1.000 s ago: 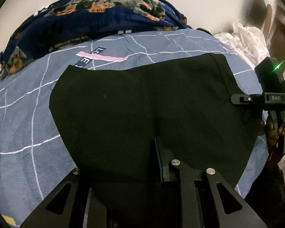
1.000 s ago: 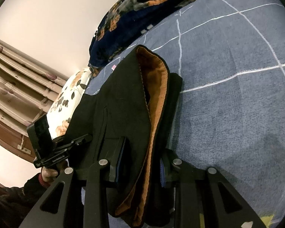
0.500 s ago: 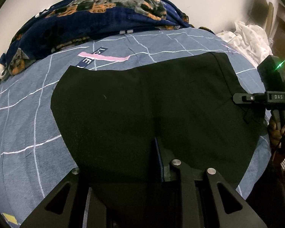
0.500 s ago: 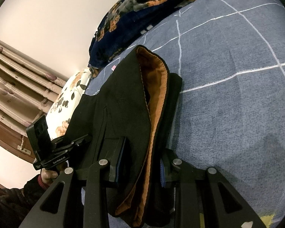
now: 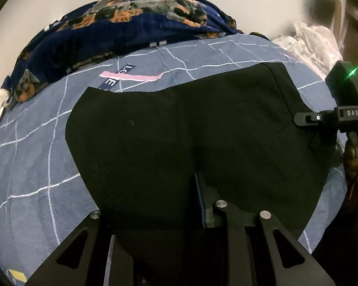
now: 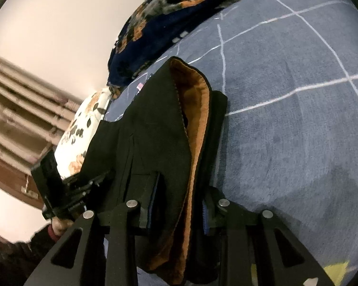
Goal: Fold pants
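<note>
Black pants [image 5: 179, 119] lie spread flat on a blue bed sheet [image 5: 35, 166] with white grid lines. My left gripper [image 5: 179, 190] is shut on their near edge; the cloth drapes over and hides one finger. The right gripper [image 5: 305, 119] shows at the pants' right edge. In the right wrist view the pants [image 6: 155, 119] stand folded double, with the orange lining [image 6: 195, 109] of the waistband showing. My right gripper [image 6: 181, 190] is shut on this waist end. The left gripper [image 6: 93, 183] holds the pants further left.
A dark blue patterned blanket [image 5: 107, 35] is bunched along the far side of the bed against the wall. A white cloth heap [image 5: 315, 40] lies far right. A floral pillow [image 6: 83, 124] and wooden headboard [image 6: 12, 109] are beyond the pants. A hand [image 6: 59, 224] grips the left tool.
</note>
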The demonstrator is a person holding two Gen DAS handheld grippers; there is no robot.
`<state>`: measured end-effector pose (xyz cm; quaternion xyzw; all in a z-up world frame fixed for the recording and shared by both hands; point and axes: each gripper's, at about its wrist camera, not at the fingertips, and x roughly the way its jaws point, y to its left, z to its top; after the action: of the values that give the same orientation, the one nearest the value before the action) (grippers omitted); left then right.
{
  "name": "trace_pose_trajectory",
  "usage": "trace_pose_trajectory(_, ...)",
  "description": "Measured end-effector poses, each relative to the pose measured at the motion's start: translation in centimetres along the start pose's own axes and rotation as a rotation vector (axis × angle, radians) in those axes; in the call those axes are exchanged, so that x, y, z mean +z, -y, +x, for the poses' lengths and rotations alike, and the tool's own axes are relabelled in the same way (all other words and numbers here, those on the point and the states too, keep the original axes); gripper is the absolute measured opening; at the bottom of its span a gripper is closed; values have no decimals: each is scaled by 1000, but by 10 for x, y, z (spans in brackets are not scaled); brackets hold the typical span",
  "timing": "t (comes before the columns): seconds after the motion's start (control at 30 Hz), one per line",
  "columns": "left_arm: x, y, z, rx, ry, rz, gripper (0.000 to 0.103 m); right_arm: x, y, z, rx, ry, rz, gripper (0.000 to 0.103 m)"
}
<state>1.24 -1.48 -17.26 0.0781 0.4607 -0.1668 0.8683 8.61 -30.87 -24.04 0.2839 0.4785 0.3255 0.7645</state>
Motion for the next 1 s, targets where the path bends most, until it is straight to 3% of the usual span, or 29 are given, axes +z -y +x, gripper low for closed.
trace_pose_trajectory(0.37, 8, -12, -9, 0, 8, -31, 15, 10, -25, -8, 76, 15, 41, 19)
trace_pose_trajectory(1.0, 39, -96, -43, 115, 79, -113, 13, 65, -98, 54, 170, -43, -13, 19)
